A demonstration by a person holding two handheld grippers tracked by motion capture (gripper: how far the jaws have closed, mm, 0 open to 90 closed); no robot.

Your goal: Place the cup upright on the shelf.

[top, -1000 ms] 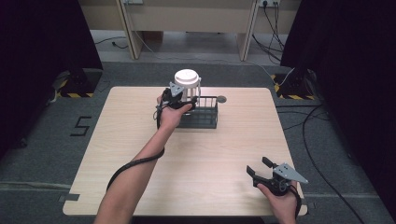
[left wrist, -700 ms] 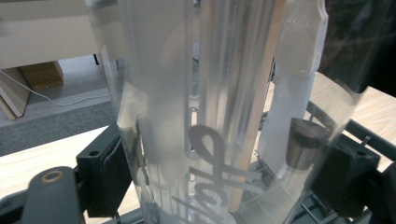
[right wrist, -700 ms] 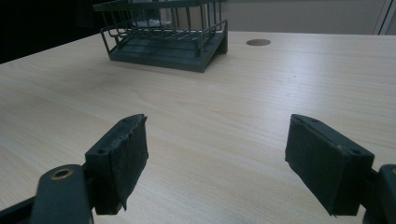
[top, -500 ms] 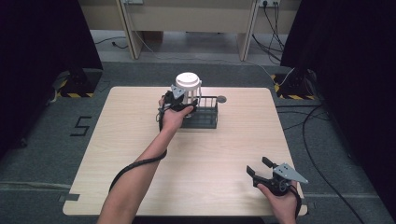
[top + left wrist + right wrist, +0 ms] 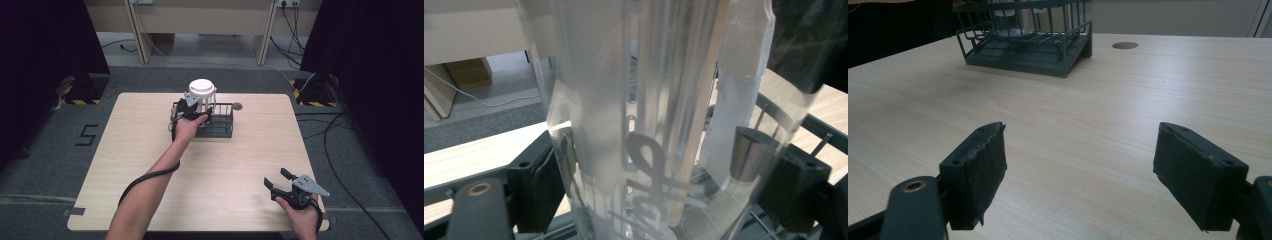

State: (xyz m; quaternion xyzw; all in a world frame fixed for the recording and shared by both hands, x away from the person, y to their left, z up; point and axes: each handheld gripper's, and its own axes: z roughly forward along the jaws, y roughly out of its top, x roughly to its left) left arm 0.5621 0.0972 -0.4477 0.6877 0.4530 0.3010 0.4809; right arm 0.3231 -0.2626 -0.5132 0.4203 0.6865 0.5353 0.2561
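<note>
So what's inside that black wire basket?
A clear tube with a white lid stands in the basket, with the left gripper around it. The basket's floor under the tube is hidden.

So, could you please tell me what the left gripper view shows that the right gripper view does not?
The left gripper view alone gives a close look at the clear plastic container: grey lettering on its wall, slim sticks inside, and the left tongs closed against both its sides. The right gripper view alone gives the right tongs wide open above bare wood, with nothing between the pads, and a round grey cap set into the table. Both share the dark wire rack and the light wooden table.
</note>
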